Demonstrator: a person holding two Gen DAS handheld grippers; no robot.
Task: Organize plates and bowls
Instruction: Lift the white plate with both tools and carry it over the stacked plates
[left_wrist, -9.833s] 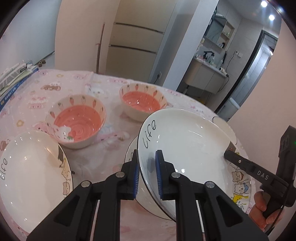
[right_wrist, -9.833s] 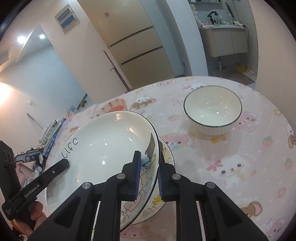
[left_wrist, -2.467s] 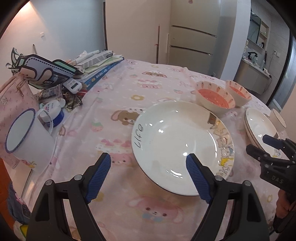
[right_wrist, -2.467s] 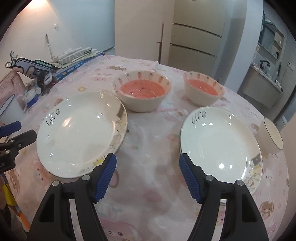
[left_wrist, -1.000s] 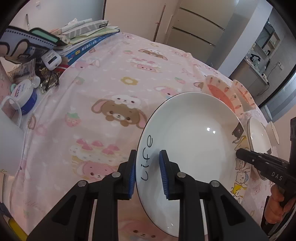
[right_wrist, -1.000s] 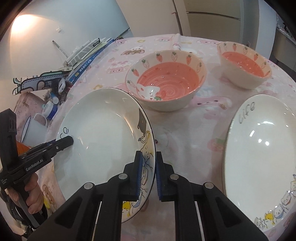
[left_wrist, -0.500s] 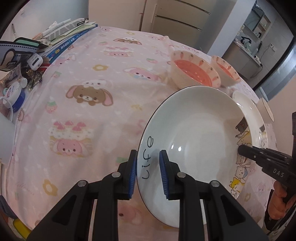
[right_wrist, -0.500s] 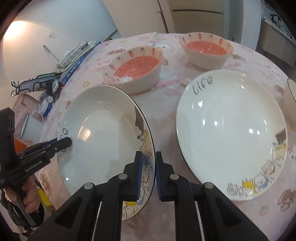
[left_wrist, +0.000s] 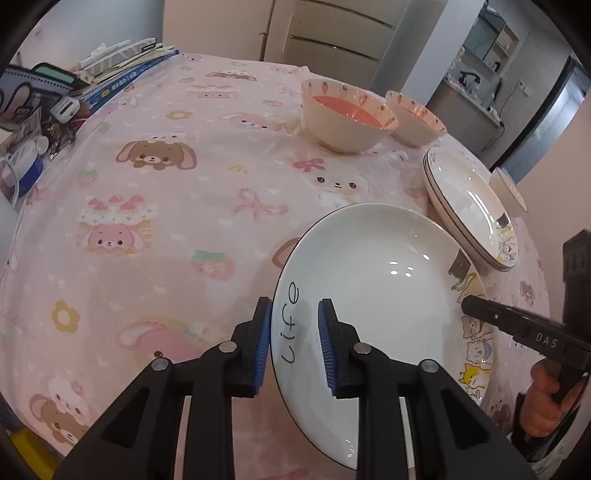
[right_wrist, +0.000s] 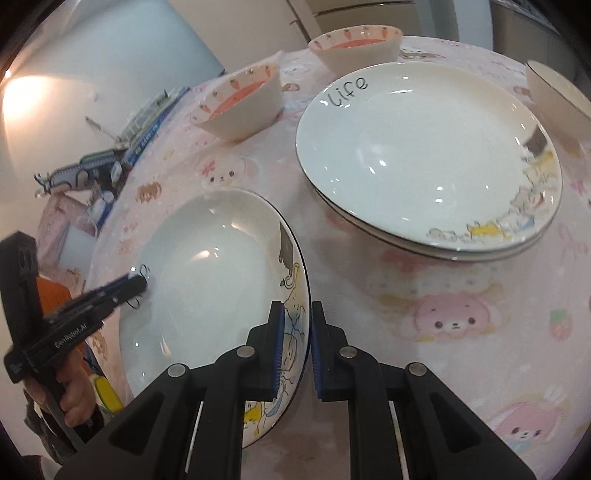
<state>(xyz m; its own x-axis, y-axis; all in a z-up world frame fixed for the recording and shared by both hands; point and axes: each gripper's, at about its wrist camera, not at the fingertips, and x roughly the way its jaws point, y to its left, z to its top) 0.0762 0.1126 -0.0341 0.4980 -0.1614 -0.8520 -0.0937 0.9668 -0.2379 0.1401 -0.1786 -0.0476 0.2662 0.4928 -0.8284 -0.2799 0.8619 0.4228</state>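
A white plate (left_wrist: 376, 295) with "Life" lettering and cartoon animals hangs tilted above the pink tablecloth, held from both sides. My left gripper (left_wrist: 293, 343) is shut on its lettered rim. My right gripper (right_wrist: 297, 350) is shut on the opposite, cartoon rim of the same plate (right_wrist: 210, 280). Each view shows the other gripper's tip on the far rim. A stack of two matching plates (right_wrist: 424, 155) lies to the right, also seen as the plate stack (left_wrist: 469, 206). Two carrot-patterned bowls, the nearer bowl (left_wrist: 345, 114) and the farther bowl (left_wrist: 415, 122), stand behind.
A small white bowl (right_wrist: 557, 96) sits past the plate stack near the table's right edge. Books and clutter (left_wrist: 122, 70) crowd the back left, with a white mug (right_wrist: 75, 243) at the left edge. The tablecloth (left_wrist: 166, 206) fills the middle.
Both grippers have carried the held plate to the right across the table, nearer the plate stack, which now looms larger in the right wrist view. Both grips are unchanged.
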